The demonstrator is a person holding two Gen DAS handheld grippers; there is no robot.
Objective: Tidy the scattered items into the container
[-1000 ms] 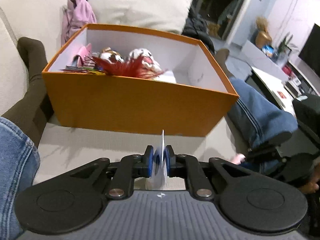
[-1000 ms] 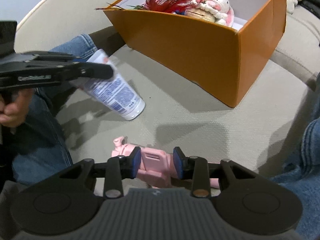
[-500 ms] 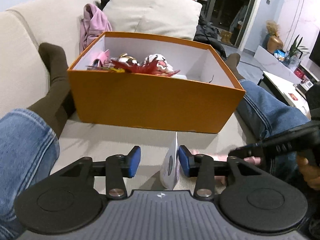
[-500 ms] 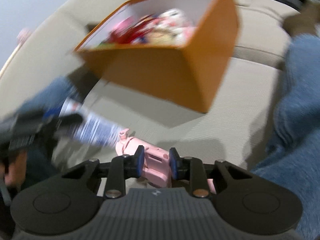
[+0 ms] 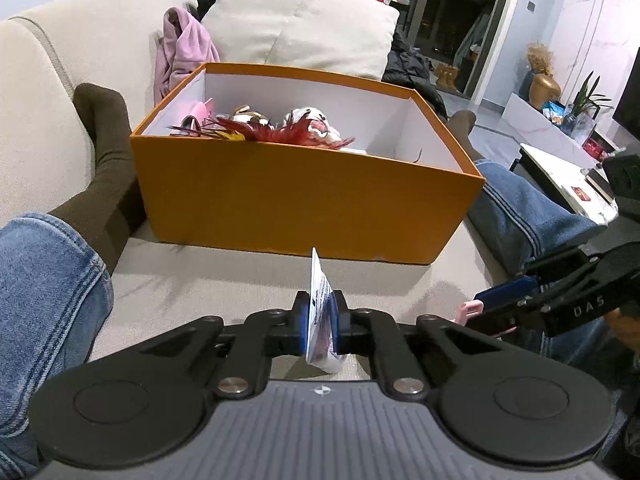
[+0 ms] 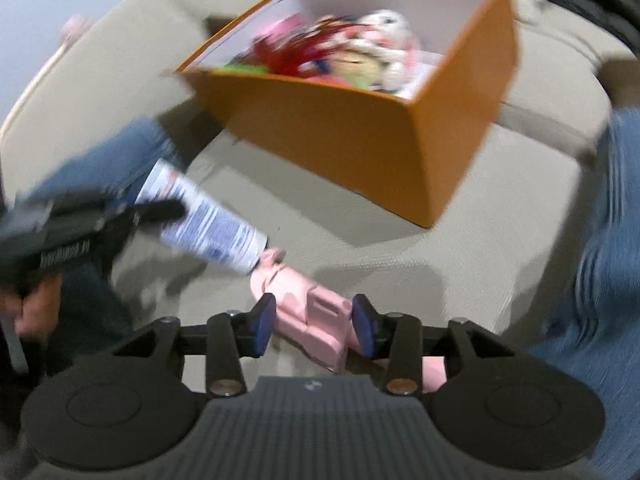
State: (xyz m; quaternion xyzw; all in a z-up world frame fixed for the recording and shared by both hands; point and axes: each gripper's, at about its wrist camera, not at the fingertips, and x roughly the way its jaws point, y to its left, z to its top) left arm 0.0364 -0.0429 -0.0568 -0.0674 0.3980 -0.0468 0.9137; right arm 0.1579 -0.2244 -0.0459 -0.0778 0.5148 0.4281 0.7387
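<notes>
An orange box [image 5: 304,208] with white inner walls stands on the beige sofa seat; it shows in the right wrist view too [image 6: 360,132]. Inside lie red feathers [image 5: 280,134], plush toys [image 6: 384,52] and pink items. My left gripper [image 5: 320,328] is shut on a white tube with blue print [image 5: 320,320], held in front of the box; the tube also shows in the right wrist view [image 6: 208,220]. My right gripper [image 6: 314,324] has its pads on both sides of a pink toy [image 6: 308,312] low over the seat. The right wrist view is blurred.
My jeans legs [image 5: 44,288] and dark socks [image 5: 100,160] flank the box. A beige cushion [image 5: 304,20] and a pink garment [image 5: 180,52] lie behind it. A white low table [image 5: 560,168] stands to the right, beyond the sofa.
My left gripper opened half a second ago and has shut again on the tube, farther from the box. My right gripper, with the pink toy, has swung, its view blurred.
</notes>
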